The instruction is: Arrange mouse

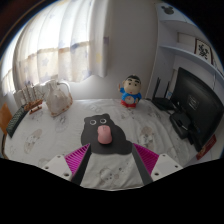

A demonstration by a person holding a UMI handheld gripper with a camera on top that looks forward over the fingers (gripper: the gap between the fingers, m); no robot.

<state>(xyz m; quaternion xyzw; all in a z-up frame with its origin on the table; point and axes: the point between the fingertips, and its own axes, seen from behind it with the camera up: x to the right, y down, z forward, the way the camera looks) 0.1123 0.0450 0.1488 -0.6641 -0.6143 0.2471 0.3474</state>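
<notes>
A pink mouse lies on a dark grey mouse pad on a table covered with a white patterned cloth. My gripper is open and empty, with its magenta pads spread wide. The mouse sits just ahead of the fingertips, in line with the gap between them and slightly toward the left finger. The near edge of the mouse pad reaches in between the fingertips.
A cartoon boy figure stands beyond the mouse pad. A white bag sits at the far left near the curtains. A black monitor and a dark object stand on the right, with a white cup beside them.
</notes>
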